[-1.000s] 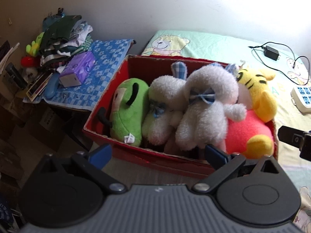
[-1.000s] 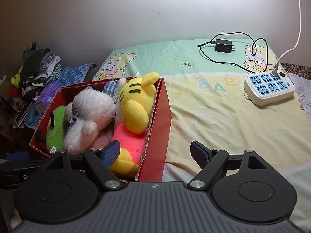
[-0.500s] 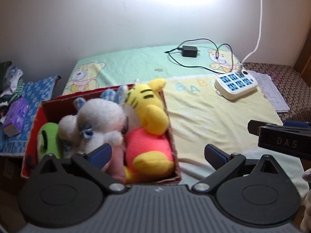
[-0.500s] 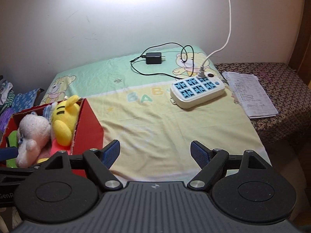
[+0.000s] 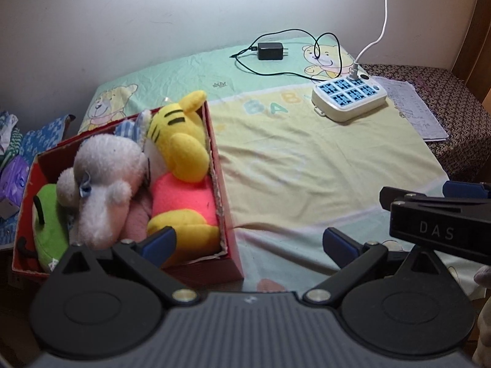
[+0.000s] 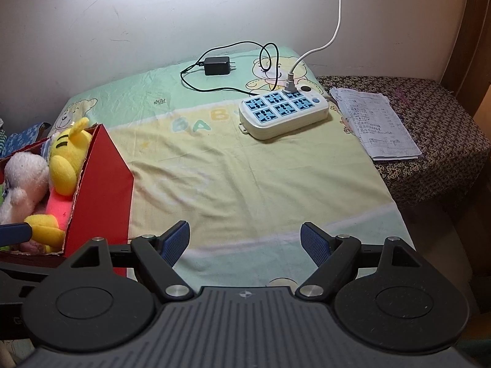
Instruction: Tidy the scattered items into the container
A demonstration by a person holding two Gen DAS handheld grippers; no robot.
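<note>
The red box (image 5: 225, 214) sits at the bed's (image 5: 307, 165) left edge, packed with the yellow tiger (image 5: 181, 141), white dog (image 5: 104, 184) and green toy (image 5: 49, 230). A second ago I looked straight down into it; now both views have swung right. My left tongs (image 5: 248, 239) and right tongs (image 6: 245, 240) gape wide, empty. Only the power strip (image 6: 284, 113), charger (image 6: 217, 66) and papers (image 6: 374, 122) remain, so I judge the tidying nearly finished.

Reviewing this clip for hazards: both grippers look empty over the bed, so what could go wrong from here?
1. The red box is packed; the yellow tiger toy rises above its rim and might tumble out if nudged.
2. The black charger cable loops beside the power strip; the open right gripper could snag it.
3. The open left gripper hangs near the box wall.
</note>
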